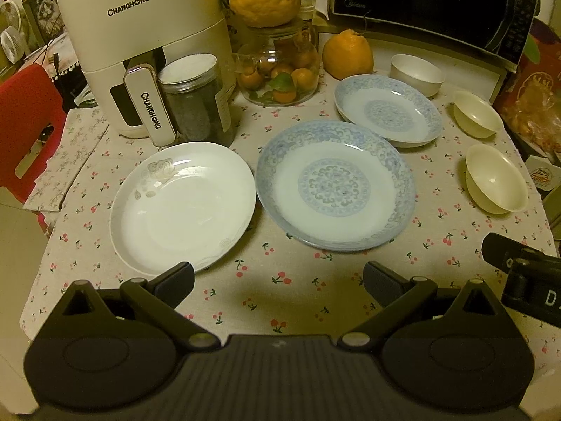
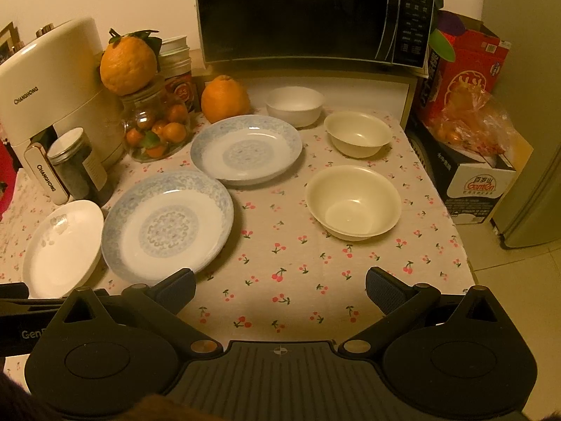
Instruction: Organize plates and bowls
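The near blue-patterned plate (image 1: 336,185) lies flat on the cherry-print tablecloth (image 1: 287,301), rim up, just ahead of the left gripper (image 1: 278,282) and a little to its right; being round, it has no long axis and points nowhere, so any stretch of its near rim serves for a grasp. The white plate (image 1: 184,207) lies just ahead and to the left of the same gripper, its near rim close above the left finger, and it sits just beside the blue one, though I cannot tell whether the rims touch. The second blue-patterned plate (image 1: 388,109) lies further ahead and right.

From the right gripper (image 2: 280,286), the near cream bowl (image 2: 353,202) stands upright ahead and slightly right, the far cream bowl (image 2: 357,134) beyond it, and the white bowl (image 2: 294,106) furthest, near the microwave (image 2: 298,14). All three open upward.

By my judgement the left gripper is nearer the plates and the right nearer the bowls, so each side has its own stack to build.

Both grippers hover spread wide above the cloth, holding nothing
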`<move>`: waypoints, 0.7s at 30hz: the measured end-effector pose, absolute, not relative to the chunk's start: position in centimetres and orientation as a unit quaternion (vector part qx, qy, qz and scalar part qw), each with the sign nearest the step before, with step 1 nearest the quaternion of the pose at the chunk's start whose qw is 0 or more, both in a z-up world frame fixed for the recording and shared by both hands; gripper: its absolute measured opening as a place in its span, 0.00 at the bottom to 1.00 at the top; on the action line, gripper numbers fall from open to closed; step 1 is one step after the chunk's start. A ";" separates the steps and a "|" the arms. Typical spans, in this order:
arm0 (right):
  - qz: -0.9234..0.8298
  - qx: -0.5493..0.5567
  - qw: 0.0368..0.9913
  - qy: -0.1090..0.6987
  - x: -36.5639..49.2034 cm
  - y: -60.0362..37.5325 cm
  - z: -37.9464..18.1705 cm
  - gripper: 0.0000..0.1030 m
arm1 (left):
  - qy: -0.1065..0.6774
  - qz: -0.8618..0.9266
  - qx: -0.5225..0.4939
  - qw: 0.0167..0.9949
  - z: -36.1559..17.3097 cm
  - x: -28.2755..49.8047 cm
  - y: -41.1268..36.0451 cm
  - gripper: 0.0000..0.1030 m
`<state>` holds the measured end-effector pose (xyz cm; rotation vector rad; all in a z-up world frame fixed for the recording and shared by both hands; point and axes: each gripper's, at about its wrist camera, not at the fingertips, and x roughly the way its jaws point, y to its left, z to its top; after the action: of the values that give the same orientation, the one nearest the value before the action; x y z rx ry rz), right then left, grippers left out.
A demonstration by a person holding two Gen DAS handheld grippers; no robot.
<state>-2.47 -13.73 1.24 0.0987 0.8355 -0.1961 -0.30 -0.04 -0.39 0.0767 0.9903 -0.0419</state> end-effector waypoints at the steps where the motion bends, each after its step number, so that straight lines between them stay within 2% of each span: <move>1: -0.095 0.048 0.908 0.405 -2.5 -13.7 1.2 1.00 | 0.475 -0.020 0.037 0.879 -0.4 -0.3 -0.1 1.00; 21: -0.097 0.053 0.907 0.407 -2.5 -13.9 1.1 1.00 | 0.475 -0.023 0.032 0.879 -0.5 -0.4 -0.1 1.00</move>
<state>-2.49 -13.91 1.15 0.1102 0.8393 -0.2000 -0.35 -0.10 -0.48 0.0675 0.9906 -0.0477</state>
